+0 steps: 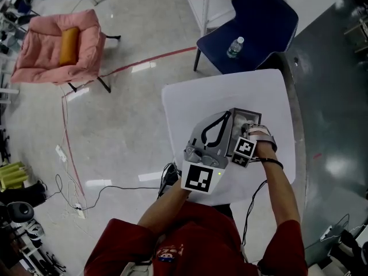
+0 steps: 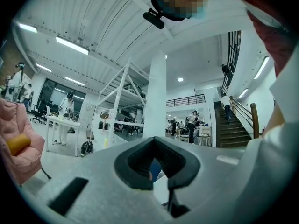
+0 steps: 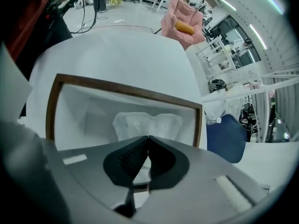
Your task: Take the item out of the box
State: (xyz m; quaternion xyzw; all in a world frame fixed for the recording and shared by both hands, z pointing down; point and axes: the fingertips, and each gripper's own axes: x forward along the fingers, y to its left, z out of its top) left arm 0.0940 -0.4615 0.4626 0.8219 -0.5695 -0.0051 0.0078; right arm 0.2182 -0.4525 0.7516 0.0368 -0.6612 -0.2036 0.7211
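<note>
Right gripper view: clear packet lies inside box on bench. We judge the lift is next: raise slowly, straight up, clear of the rim. Right gripper: fingers closed tip to tip at packet's near edge; pinch on film unconfirmed. Left gripper: fingers closed, empty, beside box.

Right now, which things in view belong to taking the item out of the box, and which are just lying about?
Job: box, white item inside it, right gripper.
Lying about: water bottle, blue chair, pink armchair, orange cushion.
</note>
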